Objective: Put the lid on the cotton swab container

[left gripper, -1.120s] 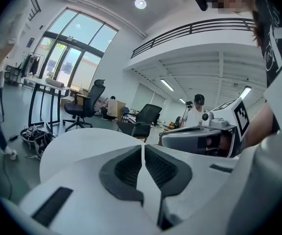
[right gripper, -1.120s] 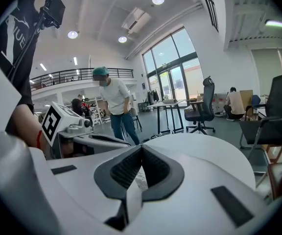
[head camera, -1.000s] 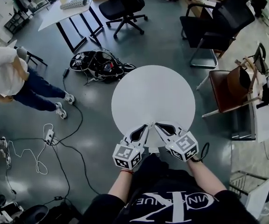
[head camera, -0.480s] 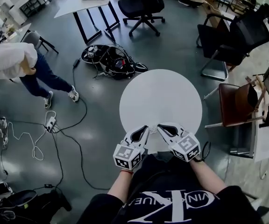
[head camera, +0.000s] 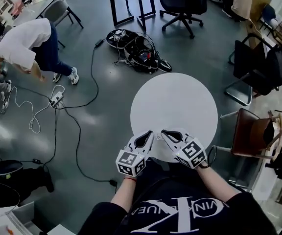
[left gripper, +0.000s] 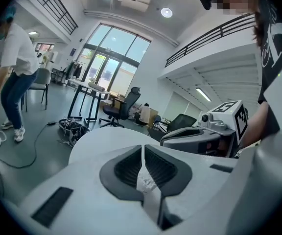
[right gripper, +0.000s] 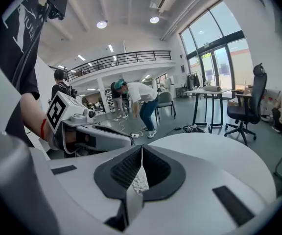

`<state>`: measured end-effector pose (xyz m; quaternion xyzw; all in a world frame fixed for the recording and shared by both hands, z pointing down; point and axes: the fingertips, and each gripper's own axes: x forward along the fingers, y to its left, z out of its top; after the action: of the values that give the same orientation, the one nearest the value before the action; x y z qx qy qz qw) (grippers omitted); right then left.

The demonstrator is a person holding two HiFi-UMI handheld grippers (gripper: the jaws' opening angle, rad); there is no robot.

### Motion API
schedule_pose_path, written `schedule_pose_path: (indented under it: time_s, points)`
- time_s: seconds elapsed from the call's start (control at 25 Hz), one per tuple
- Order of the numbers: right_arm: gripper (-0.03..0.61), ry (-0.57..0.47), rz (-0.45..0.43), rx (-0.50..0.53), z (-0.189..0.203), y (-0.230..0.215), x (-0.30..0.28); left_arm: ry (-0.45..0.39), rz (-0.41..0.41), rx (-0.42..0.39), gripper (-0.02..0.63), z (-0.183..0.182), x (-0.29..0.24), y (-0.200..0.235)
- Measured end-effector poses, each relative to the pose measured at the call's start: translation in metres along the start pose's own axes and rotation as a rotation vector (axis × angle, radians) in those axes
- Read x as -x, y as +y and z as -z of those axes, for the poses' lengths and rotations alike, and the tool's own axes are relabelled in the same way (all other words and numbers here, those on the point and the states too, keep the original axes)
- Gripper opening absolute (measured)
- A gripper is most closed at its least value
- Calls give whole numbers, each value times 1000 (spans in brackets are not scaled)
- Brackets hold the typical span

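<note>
No cotton swab container or lid shows in any view. A round white table (head camera: pixel 175 106) stands in front of me with a bare top. My left gripper (head camera: pixel 149 134) is held at the table's near edge, its jaws pressed together with nothing between them. My right gripper (head camera: pixel 164 132) sits just to its right, also shut and empty, tips nearly meeting the left one's. In the left gripper view the jaws (left gripper: pixel 142 155) are closed and the right gripper (left gripper: pixel 204 133) shows at right. In the right gripper view the jaws (right gripper: pixel 141 163) are closed and the left gripper (right gripper: pixel 87 131) shows at left.
A person in a white top (head camera: pixel 28 43) bends over at the far left. Cables and a power strip (head camera: pixel 55 99) trail over the grey floor. A tangle of gear (head camera: pixel 138 53) lies beyond the table. Office chairs (head camera: pixel 182 4) and a brown chair (head camera: pixel 251 136) stand around.
The head view has swung, so the table and floor shift in frame. The person in white has moved and bent over. Both grippers stay shut at the table's near edge.
</note>
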<state>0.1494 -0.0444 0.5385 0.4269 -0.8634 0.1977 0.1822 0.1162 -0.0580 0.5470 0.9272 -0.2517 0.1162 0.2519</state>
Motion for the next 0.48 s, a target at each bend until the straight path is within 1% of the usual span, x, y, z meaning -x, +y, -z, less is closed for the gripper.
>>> schedule_pose_path:
  time_s: [0.16, 0.48]
  points:
    - [3, 38, -72, 34, 2, -9, -4, -32, -77, 41, 25, 0, -1, 2]
    - [3, 91, -145, 89, 11, -39, -8, -70, -213, 101, 25, 14, -4, 4]
